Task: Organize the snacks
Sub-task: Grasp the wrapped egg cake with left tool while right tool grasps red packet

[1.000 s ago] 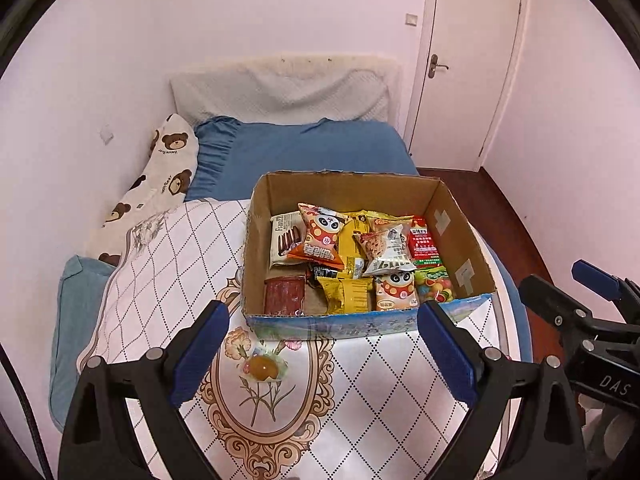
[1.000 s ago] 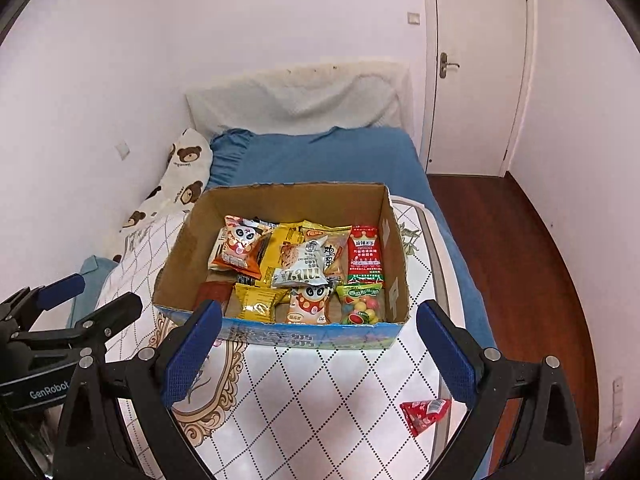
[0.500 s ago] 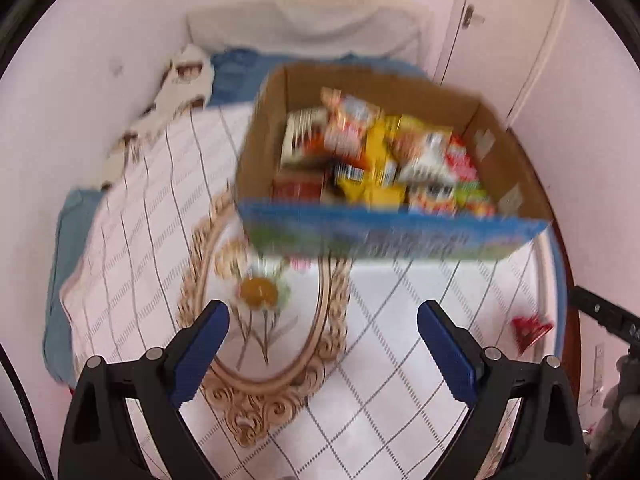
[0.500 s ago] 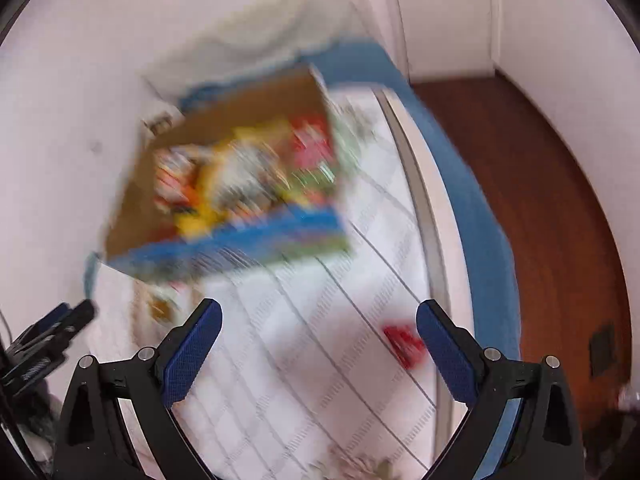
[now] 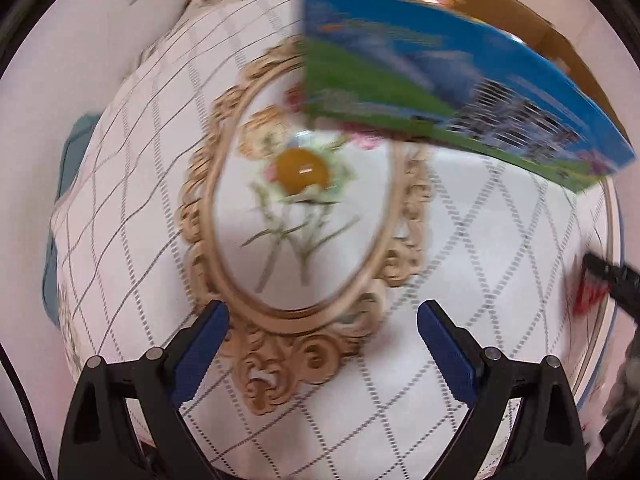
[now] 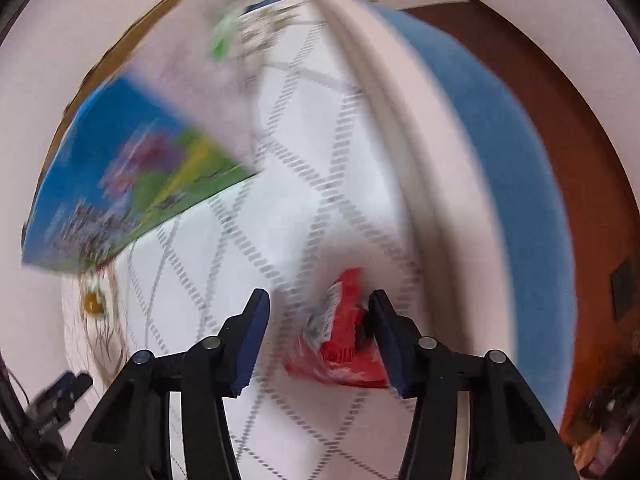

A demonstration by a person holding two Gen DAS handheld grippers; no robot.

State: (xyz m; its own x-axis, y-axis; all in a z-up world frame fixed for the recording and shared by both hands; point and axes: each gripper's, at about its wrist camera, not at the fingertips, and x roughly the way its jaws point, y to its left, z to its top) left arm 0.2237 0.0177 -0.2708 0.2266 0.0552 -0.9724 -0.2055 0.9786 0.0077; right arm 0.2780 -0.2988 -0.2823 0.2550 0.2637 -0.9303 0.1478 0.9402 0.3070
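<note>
Red wrapper (image 6: 344,344) lies between my right claw's (image 6: 320,320) jaws, which have just been closing; it touches the right pad only, print too blurred to read. My left claw (image 5: 322,332) gapes wide over the quilt (image 5: 460,264), gripping nothing. Its view alone shows the orange jelly (image 5: 302,171) clearly, just beside the blue box (image 5: 440,80).

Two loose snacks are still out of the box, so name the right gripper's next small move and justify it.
Probably finish closing on the red snack packet. The right gripper has just been closing, and the packet lies between its jaws on the quilt, against one finger, with a gap at the other. Then lift it toward the snack box.
</note>
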